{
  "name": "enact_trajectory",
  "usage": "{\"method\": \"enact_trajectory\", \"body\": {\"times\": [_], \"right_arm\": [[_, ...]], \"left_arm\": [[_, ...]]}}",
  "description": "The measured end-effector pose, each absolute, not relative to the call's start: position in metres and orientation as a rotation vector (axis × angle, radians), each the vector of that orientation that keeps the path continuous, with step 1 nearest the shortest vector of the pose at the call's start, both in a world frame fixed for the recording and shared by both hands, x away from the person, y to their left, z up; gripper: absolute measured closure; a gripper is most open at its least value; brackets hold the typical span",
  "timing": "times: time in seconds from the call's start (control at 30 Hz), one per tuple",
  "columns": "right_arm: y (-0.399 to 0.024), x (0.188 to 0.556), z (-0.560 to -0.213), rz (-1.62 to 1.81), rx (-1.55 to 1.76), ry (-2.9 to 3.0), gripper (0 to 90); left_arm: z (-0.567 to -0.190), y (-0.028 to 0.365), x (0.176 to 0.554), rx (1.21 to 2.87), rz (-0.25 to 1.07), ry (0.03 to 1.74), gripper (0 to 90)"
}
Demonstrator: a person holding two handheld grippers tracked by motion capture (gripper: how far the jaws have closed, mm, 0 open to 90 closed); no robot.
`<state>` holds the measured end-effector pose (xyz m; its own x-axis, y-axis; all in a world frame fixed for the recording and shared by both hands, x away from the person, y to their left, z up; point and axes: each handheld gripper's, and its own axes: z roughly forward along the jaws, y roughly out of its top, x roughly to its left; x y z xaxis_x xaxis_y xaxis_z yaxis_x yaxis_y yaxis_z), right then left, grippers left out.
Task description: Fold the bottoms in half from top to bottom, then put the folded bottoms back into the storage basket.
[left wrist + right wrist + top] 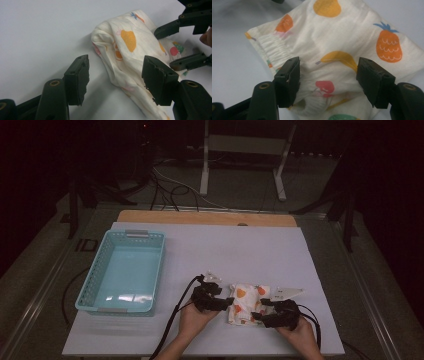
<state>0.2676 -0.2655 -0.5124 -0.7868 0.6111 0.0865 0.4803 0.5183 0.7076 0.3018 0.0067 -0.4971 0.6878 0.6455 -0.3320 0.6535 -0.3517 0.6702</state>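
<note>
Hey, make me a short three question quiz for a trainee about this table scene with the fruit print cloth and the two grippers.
1. True or false: the folded fruit print cloth lies inside the blue basket.
2. On which side of the cloth does the basket stand in the high view? A) left B) right C) behind it
3. How do the jaws of the right gripper stand relative to the cloth?

Key
1. False: it lies on the white table, between the left gripper and the right gripper.
2. A
3. Apart, over the cloth, with the fingers not pressing on it.
</note>
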Motion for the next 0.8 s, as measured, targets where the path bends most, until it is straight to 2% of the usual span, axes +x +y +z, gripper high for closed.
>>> {"method": "enact_trajectory", "body": {"times": [0.37, 0.5, 0.7, 0.8], "right_arm": [[-0.28, 0.27, -0.504, 1.172, 0.999, 2.531, 34.1], [-0.281, 0.271, -0.505, 1.159, 1.001, 2.544, 34.1], [-0.281, 0.271, -0.509, 1.182, 1.012, 2.543, 35.0], [-0.283, 0.271, -0.513, 1.191, 1.033, 2.546, 35.2]], "left_arm": [[-0.502, -0.001, 0.305, 2.019, -0.161, 1.157, 39.5], [-0.504, -0.003, 0.307, 1.989, -0.203, 1.223, 36.7], [-0.512, -0.01, 0.314, 1.902, -0.395, 1.336, 34.1], [-0.514, -0.013, 0.317, 1.886, -0.431, 1.354, 33.7]]}}
